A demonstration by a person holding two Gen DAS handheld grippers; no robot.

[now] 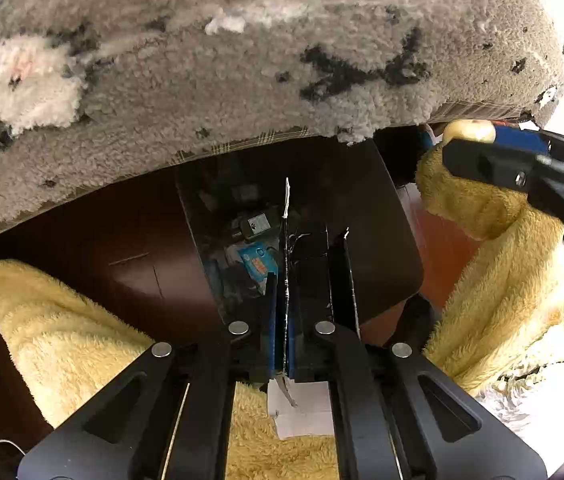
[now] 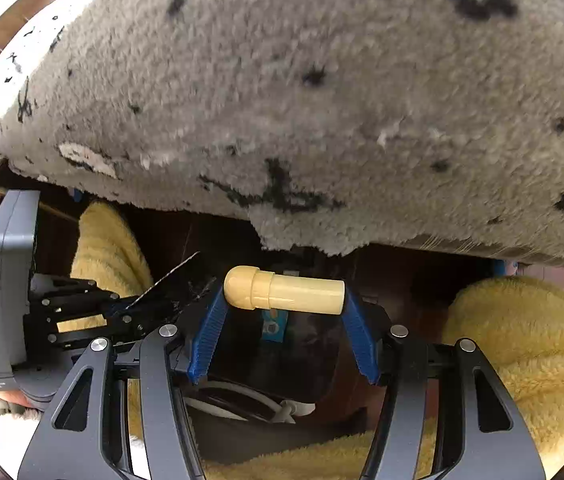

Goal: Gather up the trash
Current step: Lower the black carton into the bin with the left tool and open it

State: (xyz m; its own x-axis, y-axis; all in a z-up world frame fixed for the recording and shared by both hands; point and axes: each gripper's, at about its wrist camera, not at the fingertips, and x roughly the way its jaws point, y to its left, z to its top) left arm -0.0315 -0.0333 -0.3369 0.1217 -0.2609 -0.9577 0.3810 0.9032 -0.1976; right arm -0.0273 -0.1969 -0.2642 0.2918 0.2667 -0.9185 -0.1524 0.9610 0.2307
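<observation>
My left gripper is shut on a thin black wrapper with a silvery edge, which stands edge-on between the blue pads. It hangs over a dark bin that holds a blue packet and other scraps. My right gripper is shut on a cream plastic tube, gripped end to end between its blue fingers above the same bin. The right wrist view shows the left gripper and its wrapper at the left. The left wrist view shows the right gripper and the tube at the upper right.
A shaggy grey rug with black and white marks fills the upper part of both views. A person's legs in yellow fleece flank the bin on both sides. Reddish wood floor shows beside the bin.
</observation>
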